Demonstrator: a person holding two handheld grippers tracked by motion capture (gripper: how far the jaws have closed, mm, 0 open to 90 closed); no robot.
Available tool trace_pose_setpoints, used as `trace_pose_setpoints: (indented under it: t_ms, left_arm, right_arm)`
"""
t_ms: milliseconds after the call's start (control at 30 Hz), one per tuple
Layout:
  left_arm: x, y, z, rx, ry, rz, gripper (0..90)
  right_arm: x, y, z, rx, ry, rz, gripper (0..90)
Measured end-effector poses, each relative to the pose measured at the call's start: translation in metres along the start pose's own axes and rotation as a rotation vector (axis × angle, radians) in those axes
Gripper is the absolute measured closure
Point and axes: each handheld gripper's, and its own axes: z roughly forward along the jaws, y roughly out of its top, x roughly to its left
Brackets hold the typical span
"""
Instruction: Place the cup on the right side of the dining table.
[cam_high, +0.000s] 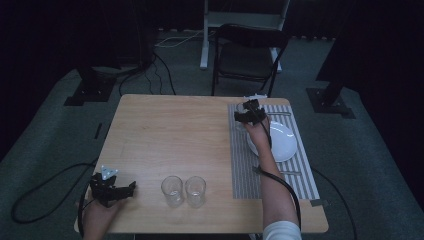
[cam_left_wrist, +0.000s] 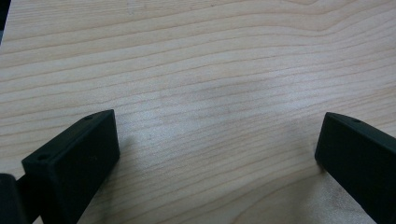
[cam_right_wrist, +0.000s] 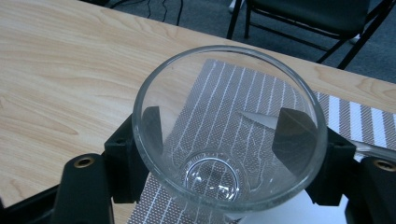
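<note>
I am gripping a clear glass (cam_right_wrist: 229, 128) in my right gripper (cam_right_wrist: 228, 140), its two black jaws pressing the glass wall from either side, one pad on each flank. Seen along the jaws, the glass is sitting upright with its open mouth facing me, and I am looking straight down into its thick round base. Under it, the striped placemat (cam_right_wrist: 261, 93) is spreading away from my jaws, and a corner of the white plate (cam_right_wrist: 280, 212) is showing just below my gripper on the near side. From the high view, my right gripper (cam_high: 250, 114) is hovering over the far left corner of the placemat (cam_high: 300, 172), with the plate (cam_high: 285, 142) just behind it, toward my forearm (the glass itself is hard to make out there, being clear and half covered by the gripper).

My left gripper (cam_left_wrist: 217, 140) is resting low over the bare wooden table (cam_left_wrist: 210, 60), jaws standing wide apart with nothing between them but wood grain. In the high view it (cam_high: 112, 189) is sitting near the front left corner of the table (cam_high: 165, 130), well apart from my right one.

Two more glasses (cam_high: 183, 190) are standing side by side, just touching or nearly so, a little to the right of my left gripper. A folding chair (cam_high: 247, 55) is standing beyond the table's far edge, past my right gripper.
</note>
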Motion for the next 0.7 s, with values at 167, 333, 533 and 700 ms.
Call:
trace_pose_setpoints:
  t_ms: [167,333,533,700]
  left_arm:
    - [0.0,0.0,0.0,0.0,0.0,0.0,0.1]
    - [0.0,0.0,0.0,-0.001,-0.001,0.0,0.2]
    - [0.0,0.0,0.0,0.0,0.0,-0.001,0.2]
    - [0.0,0.0,0.0,0.0,0.0,0.0,0.2]
  right_arm:
    - [-0.002,-0.001,0.008,0.008,-0.01,-0.002,29.1]
    - [-0.006,-0.001,0.014,0.007,0.005,0.029,29.1]
    - [-0.005,-0.005,0.02,0.03,0.002,0.031,29.1]
    - [-0.006,-0.006,0.02,0.031,0.009,0.031,28.7]
